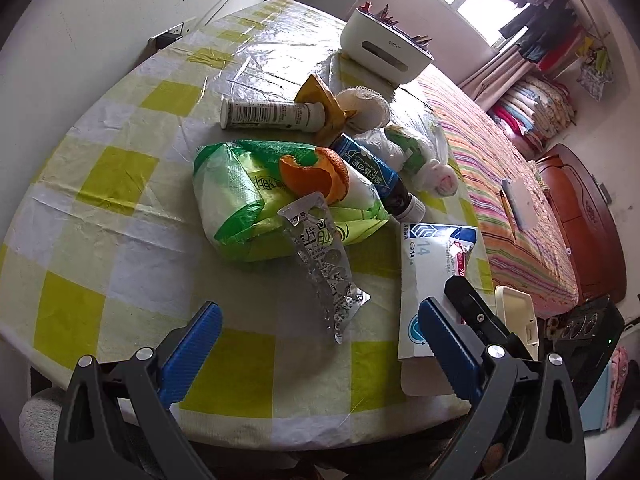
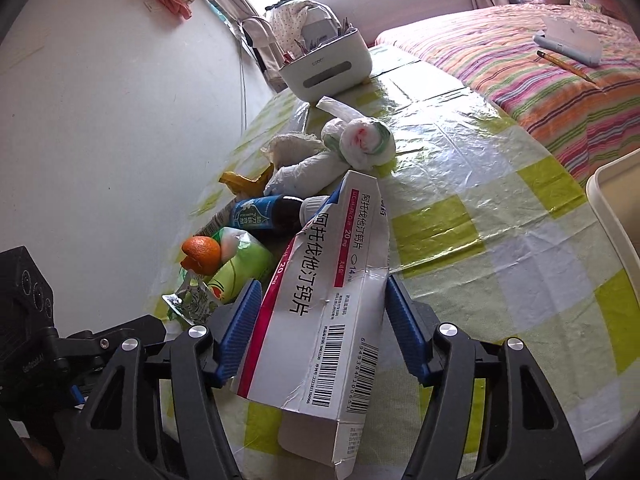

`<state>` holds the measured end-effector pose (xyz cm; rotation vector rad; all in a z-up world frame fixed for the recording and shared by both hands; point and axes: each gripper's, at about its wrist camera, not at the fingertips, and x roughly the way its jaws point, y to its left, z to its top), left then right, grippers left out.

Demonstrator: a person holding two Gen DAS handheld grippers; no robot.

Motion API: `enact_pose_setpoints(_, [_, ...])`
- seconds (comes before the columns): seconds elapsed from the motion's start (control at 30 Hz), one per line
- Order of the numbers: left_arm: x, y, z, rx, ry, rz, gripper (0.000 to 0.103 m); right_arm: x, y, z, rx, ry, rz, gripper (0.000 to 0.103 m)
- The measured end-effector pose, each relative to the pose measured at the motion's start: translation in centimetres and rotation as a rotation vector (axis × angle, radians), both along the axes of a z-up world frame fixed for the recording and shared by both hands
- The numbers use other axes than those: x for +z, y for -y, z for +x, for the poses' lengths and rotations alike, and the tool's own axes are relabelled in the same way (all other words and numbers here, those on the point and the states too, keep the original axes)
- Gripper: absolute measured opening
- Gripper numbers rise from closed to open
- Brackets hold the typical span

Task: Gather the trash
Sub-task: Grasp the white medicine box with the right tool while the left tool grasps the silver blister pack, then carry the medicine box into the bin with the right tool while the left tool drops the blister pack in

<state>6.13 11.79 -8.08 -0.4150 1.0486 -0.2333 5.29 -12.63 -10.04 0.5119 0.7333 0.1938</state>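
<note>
On the left of the yellow-and-white checked plastic tablecloth (image 1: 120,176) lies a white cylindrical tube with a barcode (image 1: 272,114), then a green-and-white crinkled plastic packet (image 1: 240,196) with a curl of orange peel (image 1: 316,178) resting on it, and a spent silver blister strip (image 1: 324,268) leaning off its near edge. The left gripper (image 1: 320,344) hangs over that strip with blue pads spread wide and nothing between them, probably lining up for it. Further right lies a dark bottle with a blue label (image 1: 376,176), then a knotted white plastic bag (image 2: 366,140). Rightmost, the flattened white medicine carton with a red stripe (image 2: 320,300) sits on the cloth between the right gripper (image 2: 320,328) pads (the likely first pick, being nearest the table edge); the pads flank its sides, but whether they press or just stand beside it I cannot tell. A cream bin rim (image 2: 612,200) is cut off at the far right, its inside hidden
</note>
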Motion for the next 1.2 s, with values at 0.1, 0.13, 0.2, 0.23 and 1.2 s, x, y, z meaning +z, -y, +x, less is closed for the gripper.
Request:
enact_pose_setpoints(0.1, [-0.5, 0.5, 0.6, 0.005, -0.018, -0.008, 0.096, 1.1, 1.0, -0.5, -0.035, 0.045, -0.016, 0.061])
enact_pose_setpoints(0.13, [-0.6, 0.7, 0.8, 0.009, -0.017, -0.003, 0.096, 1.4, 1.3, -0.6, -0.043, 0.057, -0.018, 0.061])
enact_pose_setpoints(0.2, [-0.8, 0.9, 1.3, 0.029, -0.011, 0.005, 0.096, 2.1, 1.9, -1.0, -0.060, 0.086, -0.023, 0.061])
enact_pose_setpoints(0.23, [-0.9, 1.1, 1.6, 0.033, -0.008, 0.003, 0.096, 2.4, 2.2, -1.1, -0.067, 0.096, -0.027, 0.061])
enact_pose_setpoints(1.2, [0.1, 5.8, 3.1, -0.016, 0.039, 0.039, 0.029, 4.2, 9.6, -4.1, -0.332, 0.221, -0.007, 0.061])
